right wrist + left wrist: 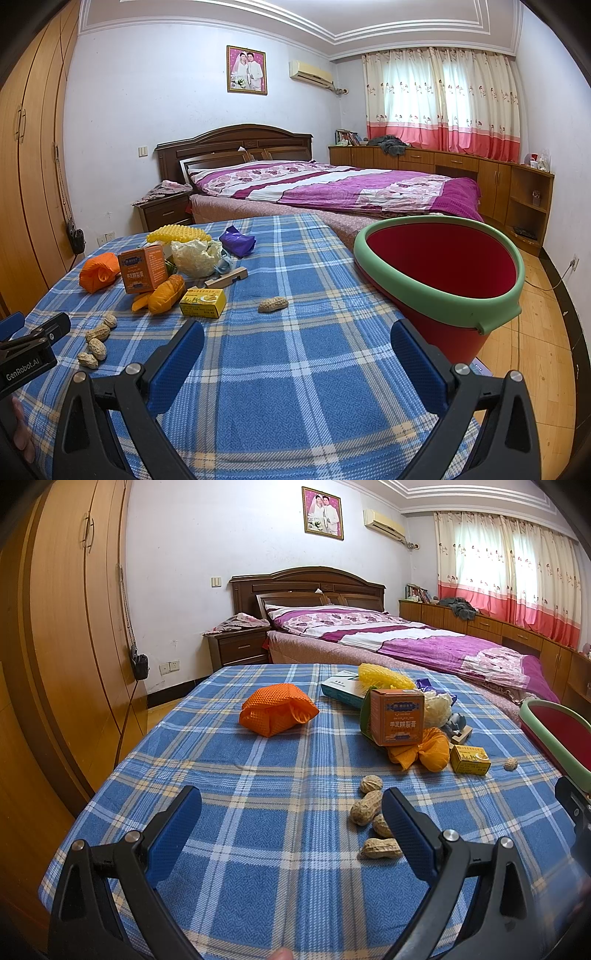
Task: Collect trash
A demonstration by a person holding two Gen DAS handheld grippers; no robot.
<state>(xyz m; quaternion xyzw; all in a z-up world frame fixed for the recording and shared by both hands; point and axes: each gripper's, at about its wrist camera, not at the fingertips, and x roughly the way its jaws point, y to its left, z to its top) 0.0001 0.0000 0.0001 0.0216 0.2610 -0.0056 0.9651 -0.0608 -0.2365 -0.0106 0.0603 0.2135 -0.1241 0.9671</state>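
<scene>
The peanuts point(371, 816) lie in a loose cluster of four on the counter point(258, 812), just ahead of the left gripper point(291, 827) and off toward its right finger, which hides part of one shell. They sit outside the gap between the jaws, so I judge the coming move turns on shifting that gripper rightward and slightly forward. The biggest shell runs its long axis roughly away from the camera, tilted a little; the nearest one lies crosswise. The left gripper is plainly the nearer one: from the right wrist view the same cluster sits well off to the left, beside the left tool's body.

A lone peanut point(273, 304) rests ahead of the right gripper point(297, 356), between it and the small yellow box point(203, 302), and near the red bucket point(443, 295) with its green rim, which leans at the counter's right edge. That one looks like the right gripper's easier pick.

Both pairs of jaws are spread wide with nothing between them.

The shells are tan, dry and ridged, light and brittle, likely to crack under a hard squeeze. The checked blue cloth on the counter is woven and soft, so shells may roll a little. Farther back lie an orange mesh bundle point(277, 710), an orange carton point(397, 716), yellow foam netting point(384, 677), crumpled white wrapping point(195, 256) and a purple wrapper point(238, 240).
</scene>
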